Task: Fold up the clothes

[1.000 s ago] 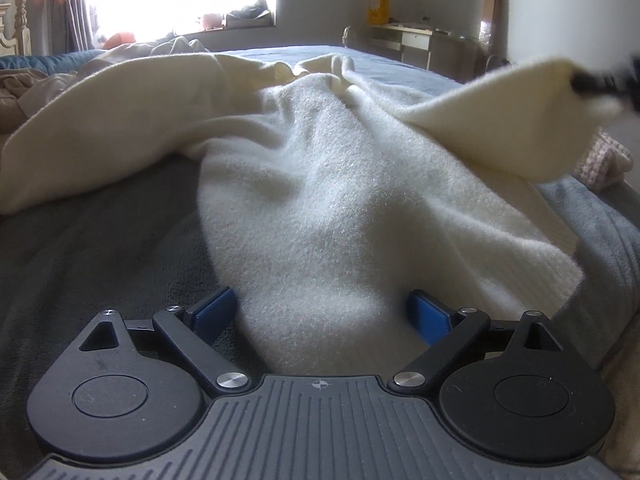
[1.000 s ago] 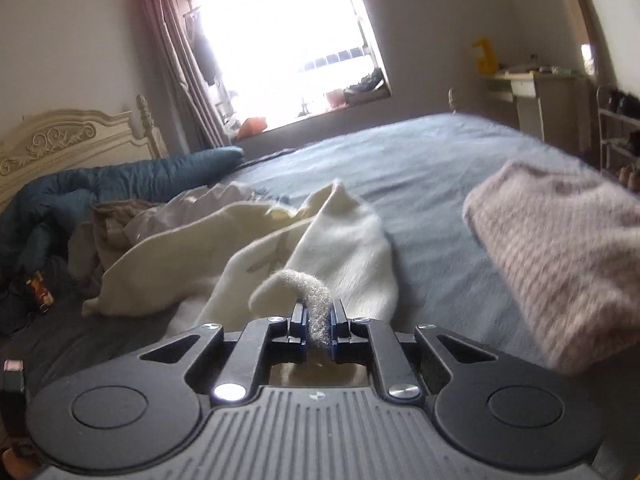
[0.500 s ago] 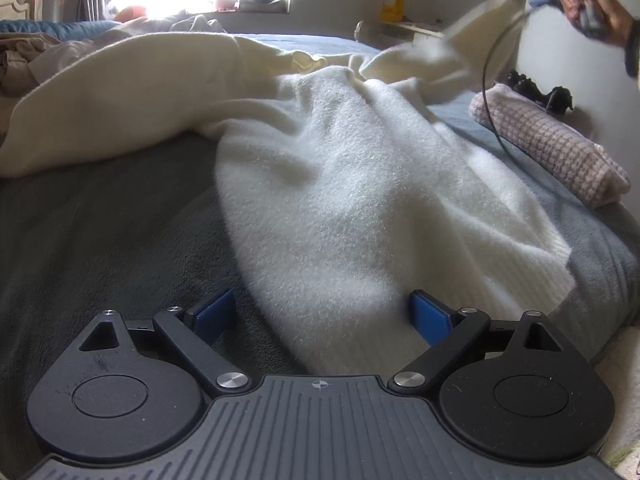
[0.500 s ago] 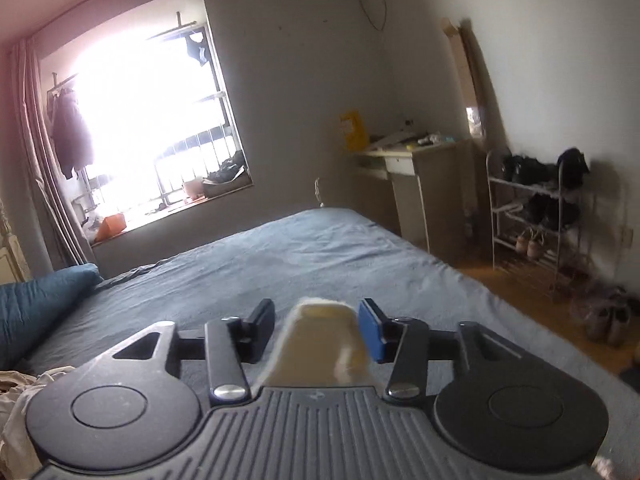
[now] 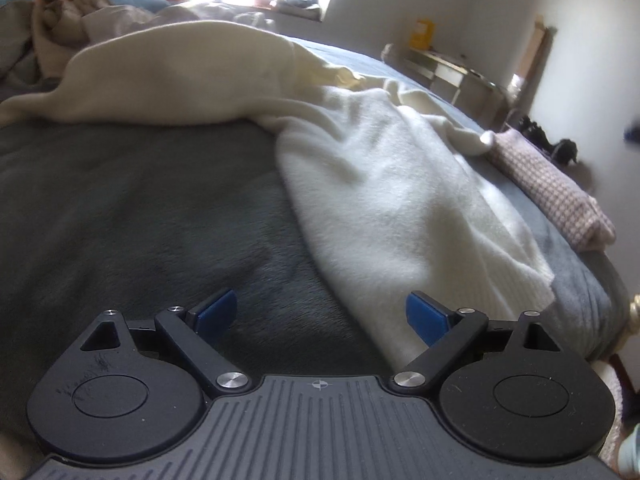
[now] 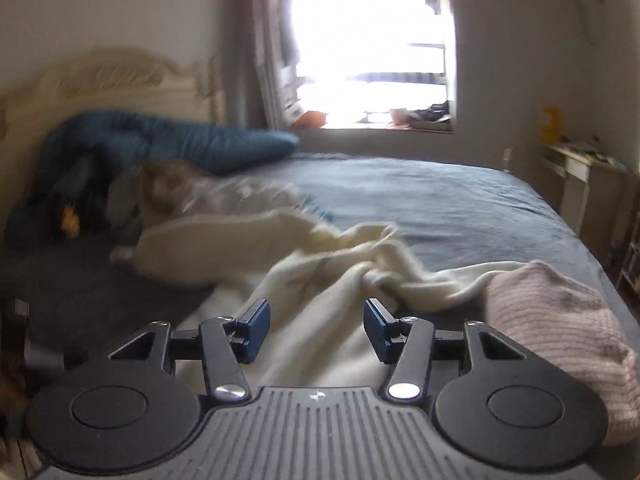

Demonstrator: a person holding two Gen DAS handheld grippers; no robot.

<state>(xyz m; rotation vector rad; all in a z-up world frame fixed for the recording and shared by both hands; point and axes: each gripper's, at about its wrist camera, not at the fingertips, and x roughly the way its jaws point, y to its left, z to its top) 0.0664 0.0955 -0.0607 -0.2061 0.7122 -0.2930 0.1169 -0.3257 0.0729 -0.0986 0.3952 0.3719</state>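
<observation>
My left gripper [image 5: 322,316] hung low over the near part of the bed [image 5: 140,208], its fingers spread wide with nothing between them; the near hem of the cream sweater [image 5: 392,200] lay just by the right finger. My right gripper [image 6: 316,330] hovered above that same garment [image 6: 304,292], also parted and empty.

The sweater sprawled rumpled across the dark bedcover, one sleeve [image 5: 180,76] flung out to the far left, the body running from the near edge toward the far right, bunched and twisted in the middle. A folded pink knit [image 5: 556,196] sat to its right, at the bed's edge, the sweater's far right corner reaching up to it.

It looked fleecy, light and wholly limp, so I judged it would sag and drag from any single pinch. The thick nap should grip well between the pads. The sensible holds seemed to be the hem corners or the shoulder seams, one per gripper, so the cloth could be stretched flat before any fold. The twisted bunch would need shaking out first.
</observation>
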